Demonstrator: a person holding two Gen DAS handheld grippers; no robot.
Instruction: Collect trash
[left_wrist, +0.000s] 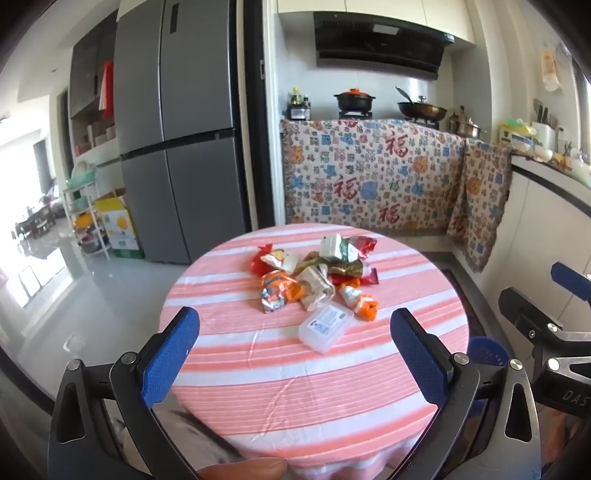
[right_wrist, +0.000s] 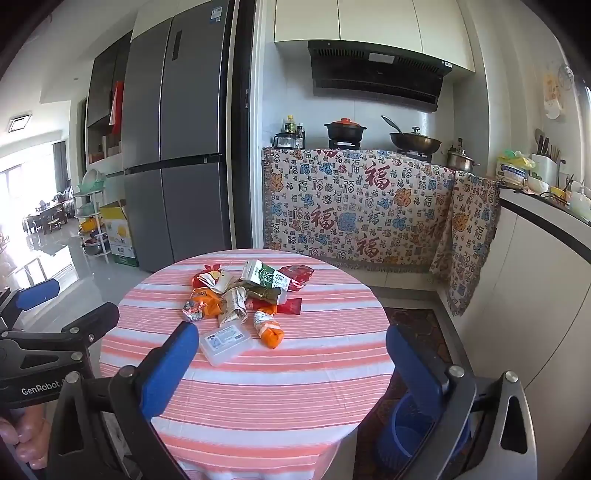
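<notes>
Right wrist view: both hand-held grippers, left (left_wrist: 294, 332) and right (right_wrist: 291, 349), gape empty short of the trash pile (right_wrist: 243, 295) ahead; a clumsy grab could scatter wrappers off the counter (right_wrist: 258, 398).

One plastic box (right_wrist: 226, 341), one carton (right_wrist: 266, 277) (wrappers uncounted).

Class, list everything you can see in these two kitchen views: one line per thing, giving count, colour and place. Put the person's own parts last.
round table: one, pink-and-white striped cloth, centre
trash pile: one heap, mixed red, orange, green wrappers, mid-table
milk carton: one, green-white, atop the heap
plastic box: one, clear, near edge of heap
basket: one, blue, floor right of table
fridge: one, grey, left
patterned cloth: draped over the counter
pots: black pot, wok, steel pot on the counter
left hand-held gripper: open, blue pads
right hand-held gripper: open, blue pads
</notes>
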